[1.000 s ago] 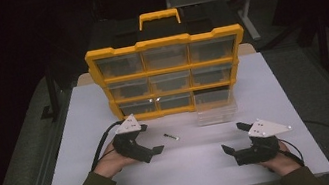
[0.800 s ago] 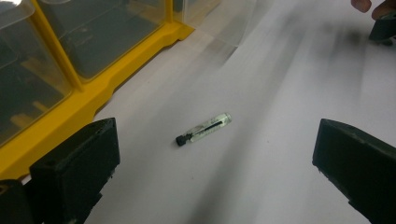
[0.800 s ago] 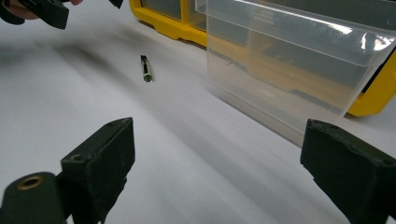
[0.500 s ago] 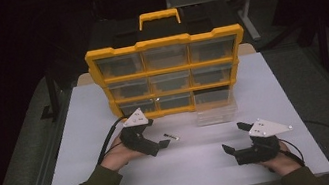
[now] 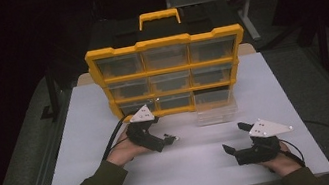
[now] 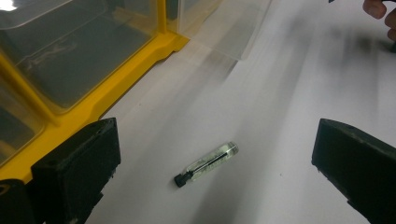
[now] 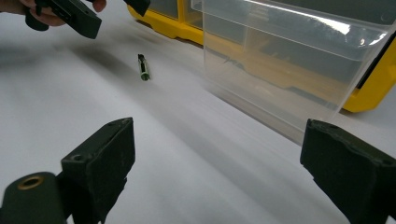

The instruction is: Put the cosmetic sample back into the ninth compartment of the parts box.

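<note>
At lower centre of the left gripper view, the left gripper (image 6: 212,175), having slid closer over the white counter (image 5: 190,169), is straddling the small vial (image 6: 208,164), jaws apart, readying a pickup.

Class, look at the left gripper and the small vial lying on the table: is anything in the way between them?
Nothing visible. The vial lies on bare white table between the open left gripper jaws.

A yellow organizer (image 5: 169,74) stands upright at the back of the white desk (image 5: 83,131), its clear drawers in three rows and a yellow handle (image 5: 158,18) on top. Dark floor surrounds the desk, with metal frame legs (image 5: 251,17) behind.
</note>
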Demonstrator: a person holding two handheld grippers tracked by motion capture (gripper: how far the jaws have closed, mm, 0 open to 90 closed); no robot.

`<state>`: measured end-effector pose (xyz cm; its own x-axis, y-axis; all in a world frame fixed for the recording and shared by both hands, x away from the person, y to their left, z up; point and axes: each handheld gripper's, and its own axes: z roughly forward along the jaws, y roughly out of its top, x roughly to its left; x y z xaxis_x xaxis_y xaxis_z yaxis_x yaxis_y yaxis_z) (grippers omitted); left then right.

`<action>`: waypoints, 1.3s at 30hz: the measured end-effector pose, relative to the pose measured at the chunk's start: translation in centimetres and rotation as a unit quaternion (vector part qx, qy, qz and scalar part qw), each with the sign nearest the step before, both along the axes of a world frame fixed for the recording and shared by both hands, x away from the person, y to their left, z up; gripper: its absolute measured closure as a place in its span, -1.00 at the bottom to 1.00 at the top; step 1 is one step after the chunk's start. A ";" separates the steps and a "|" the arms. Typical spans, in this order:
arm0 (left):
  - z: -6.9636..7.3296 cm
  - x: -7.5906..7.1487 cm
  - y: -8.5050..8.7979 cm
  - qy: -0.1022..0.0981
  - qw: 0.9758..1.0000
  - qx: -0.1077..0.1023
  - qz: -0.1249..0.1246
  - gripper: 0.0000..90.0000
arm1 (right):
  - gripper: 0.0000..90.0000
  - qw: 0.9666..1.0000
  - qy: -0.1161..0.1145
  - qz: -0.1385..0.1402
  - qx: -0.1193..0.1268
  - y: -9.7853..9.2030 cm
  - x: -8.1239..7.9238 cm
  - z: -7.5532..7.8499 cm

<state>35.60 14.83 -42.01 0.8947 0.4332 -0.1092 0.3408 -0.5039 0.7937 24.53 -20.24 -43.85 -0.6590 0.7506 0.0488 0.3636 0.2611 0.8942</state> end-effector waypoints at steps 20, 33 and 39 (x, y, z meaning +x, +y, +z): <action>-1.7 1.1 -1.1 0.009 1.000 0.015 -0.025 -0.64 | -0.79 1.000 -0.002 0.001 -0.001 0.1 0.0 0.0; -2.3 1.1 -1.4 0.011 0.999 0.021 -0.040 -0.14 | -0.79 1.000 -0.001 0.001 -0.003 0.1 -0.1 -0.1; -2.5 1.1 -1.5 0.013 0.999 0.024 -0.045 0.09 | -0.79 1.000 -0.003 0.000 -0.004 0.0 -0.2 0.0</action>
